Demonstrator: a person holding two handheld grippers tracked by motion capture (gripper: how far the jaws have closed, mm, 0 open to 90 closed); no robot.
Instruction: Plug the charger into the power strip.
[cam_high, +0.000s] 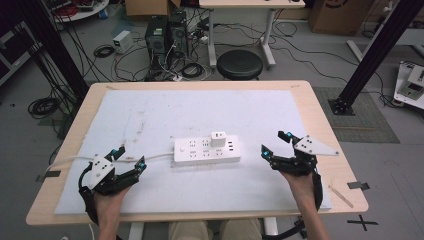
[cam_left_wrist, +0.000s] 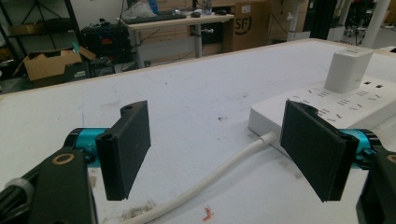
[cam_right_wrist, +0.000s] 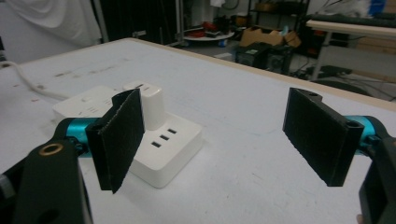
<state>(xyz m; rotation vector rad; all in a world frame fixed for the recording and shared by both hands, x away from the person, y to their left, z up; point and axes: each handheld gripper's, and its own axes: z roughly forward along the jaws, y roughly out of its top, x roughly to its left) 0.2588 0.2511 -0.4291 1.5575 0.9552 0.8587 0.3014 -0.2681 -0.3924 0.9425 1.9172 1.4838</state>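
White power strip, rectangular, lying flat near the centre of the table on its white mat, long side running left to right; several socket rows on top, USB ports at the right end. White cube charger plugged upright into the top, right of middle. White cable trailing from the left end toward the table's left edge.

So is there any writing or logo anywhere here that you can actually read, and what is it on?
"SF": printed in dark letters on the brown cardboard box behind the desk, in the left gripper view.
Power strip: markings by its sockets and USB ports are too small to read.
White charger plugged into it: no readable print.
Floor: a black tape cross, a mark, not a letter.
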